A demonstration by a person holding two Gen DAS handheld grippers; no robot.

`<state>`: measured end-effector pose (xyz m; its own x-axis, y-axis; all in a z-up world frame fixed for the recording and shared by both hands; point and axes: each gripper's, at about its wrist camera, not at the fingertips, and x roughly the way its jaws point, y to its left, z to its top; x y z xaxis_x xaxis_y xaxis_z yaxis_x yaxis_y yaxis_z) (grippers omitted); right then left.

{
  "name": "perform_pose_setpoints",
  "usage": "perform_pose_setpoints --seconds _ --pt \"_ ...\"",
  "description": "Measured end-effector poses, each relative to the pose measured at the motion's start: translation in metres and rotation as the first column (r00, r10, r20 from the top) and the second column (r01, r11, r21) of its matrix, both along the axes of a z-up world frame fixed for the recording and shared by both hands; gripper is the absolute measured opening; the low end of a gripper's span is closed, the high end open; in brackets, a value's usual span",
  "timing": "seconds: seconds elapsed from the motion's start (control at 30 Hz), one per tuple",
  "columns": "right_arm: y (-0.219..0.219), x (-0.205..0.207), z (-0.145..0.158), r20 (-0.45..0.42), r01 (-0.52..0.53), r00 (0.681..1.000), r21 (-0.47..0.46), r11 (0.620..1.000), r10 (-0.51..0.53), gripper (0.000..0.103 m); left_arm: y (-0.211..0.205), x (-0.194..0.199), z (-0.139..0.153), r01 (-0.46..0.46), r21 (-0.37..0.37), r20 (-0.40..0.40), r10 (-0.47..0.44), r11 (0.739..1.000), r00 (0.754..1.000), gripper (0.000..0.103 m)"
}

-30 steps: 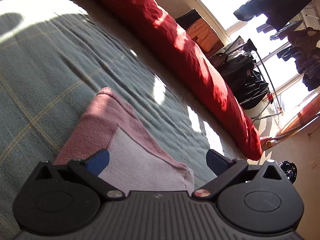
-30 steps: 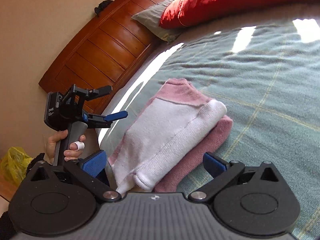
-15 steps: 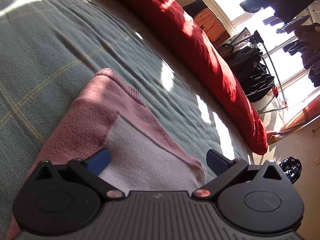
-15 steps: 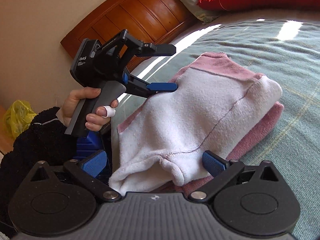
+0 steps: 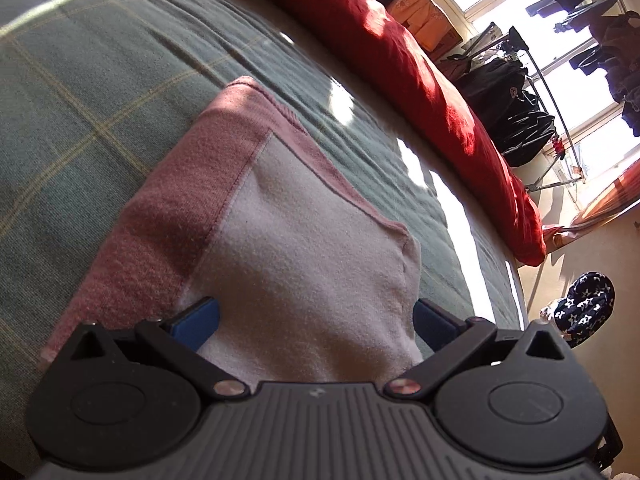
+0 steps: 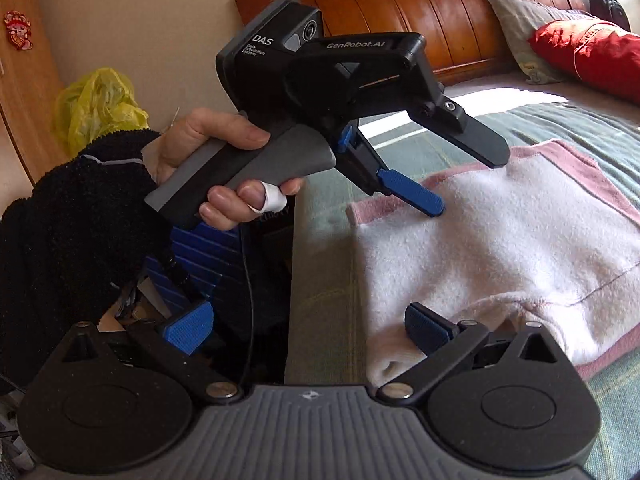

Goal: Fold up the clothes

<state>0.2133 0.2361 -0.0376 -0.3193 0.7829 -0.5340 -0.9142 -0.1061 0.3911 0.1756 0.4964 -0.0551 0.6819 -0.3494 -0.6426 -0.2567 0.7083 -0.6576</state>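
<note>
Right wrist: sweater point(image 6: 520, 240) between open claws point(image 6: 464, 184)

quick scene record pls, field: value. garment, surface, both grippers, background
garment: pink-and-white sweater, folded, white inner side up
surface: green plaid blanket on bed
left gripper: open, over the sweater's near edge, gripping nothing
right gripper: open, at the bed edge by the sweater's corner, gripping nothing
hand: holds left gripper's handle
background: red pillow, wooden headboard, clothes rack at window
</note>
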Motion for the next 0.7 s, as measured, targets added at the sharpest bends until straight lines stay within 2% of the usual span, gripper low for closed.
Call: perform_pose_setpoints --seconds 0.07,0.1,0.17,0.3,0.4,0.5,0.57,0.63,0.7 --pt "-0.007 0.008 -0.009 -0.032 0.023 0.999 -0.009 1.0 -0.023 0.103 0.012 -0.01 -0.01 -0.032 -0.074 0.031 0.034 0.997 0.999 0.102" --pt "-0.011 0.01 -0.004 -0.041 0.028 0.999 -0.005 1.0 -0.028 0.103 0.014 -0.012 -0.009 -0.043 -0.083 0.042 0.047 0.996 0.998 0.102" --pt "-0.018 0.013 0.007 -0.054 0.039 0.998 0.003 0.999 -0.039 0.103 0.014 -0.014 0.0 -0.061 -0.059 0.058 0.064 0.996 0.996 0.102" --pt "-0.03 0.03 0.038 0.042 0.091 0.995 0.102 0.991 -0.096 0.103 0.004 0.005 0.024 -0.013 -0.015 0.116 0.015 1.0 0.993 0.102" --pt "-0.022 0.061 0.045 0.11 0.195 0.972 0.124 0.973 -0.209 0.103 -0.004 0.034 0.036 0.021 0.009 0.146 -0.022 1.0 0.989 0.102" --pt "-0.008 0.088 0.034 0.151 0.273 0.947 0.096 0.957 -0.285 0.103 -0.005 0.061 0.032 0.022 0.029 0.132 -0.025 0.999 0.991 0.102" --pt "0.0 0.104 0.017 0.123 0.296 0.947 0.015 0.955 -0.295 0.103 -0.002 0.074 0.022 0.007 0.053 0.099 -0.012 0.999 0.995 0.102" --pt "0.0 0.108 0.0 0.139 0.313 0.942 -0.044 0.949 -0.305 0.103 0.004 0.081 0.005 -0.022 0.07 0.067 0.018 0.997 0.998 0.102" --pt "-0.004 0.109 -0.013 0.157 0.322 0.938 -0.063 0.945 -0.309 0.103 0.006 0.08 0.0 -0.018 0.061 0.095 0.012 0.998 0.995 0.102"
